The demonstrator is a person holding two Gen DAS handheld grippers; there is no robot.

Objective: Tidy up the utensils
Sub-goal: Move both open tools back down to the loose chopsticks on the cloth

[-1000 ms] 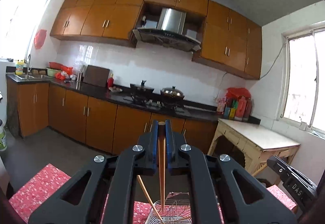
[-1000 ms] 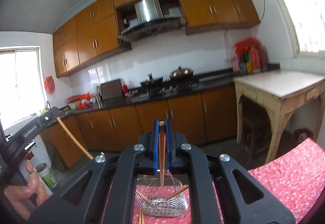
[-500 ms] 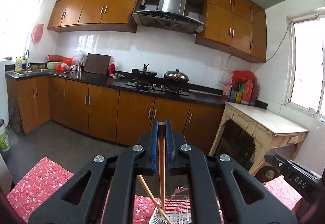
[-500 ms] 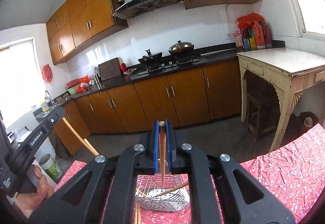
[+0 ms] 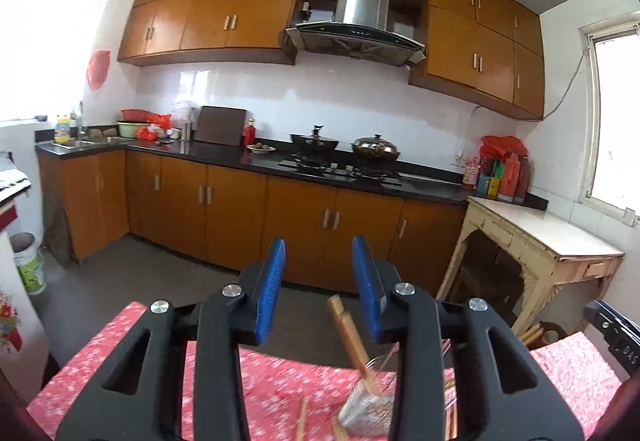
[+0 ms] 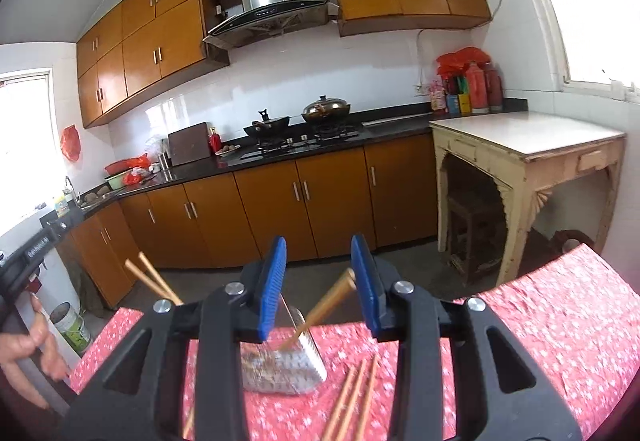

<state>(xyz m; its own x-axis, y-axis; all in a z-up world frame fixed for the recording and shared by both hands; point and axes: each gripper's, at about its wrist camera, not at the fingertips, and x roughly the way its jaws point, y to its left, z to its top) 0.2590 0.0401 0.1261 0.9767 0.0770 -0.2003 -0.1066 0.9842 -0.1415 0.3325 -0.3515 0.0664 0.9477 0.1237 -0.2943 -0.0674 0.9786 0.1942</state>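
Observation:
My left gripper is opening; its blue pads stand apart. Two wooden chopsticks rise between them, leaning toward the right pad, with no pad pressing on them. Their lower ends are in a wire basket on the red floral cloth. My right gripper is opening as well. A single chopstick tilts free between its pads, its tip in the same wire basket. The left gripper's pair of chopsticks shows at the left.
Several loose chopsticks lie on the cloth right of the basket, and one more lies left of it. A person's hand holds the other gripper's handle at the left edge. Kitchen cabinets and a cream side table stand behind.
Both grippers were shut on upright chopsticks and have now opened and sunk a little. The released chopsticks have tipped sideways into the basket.

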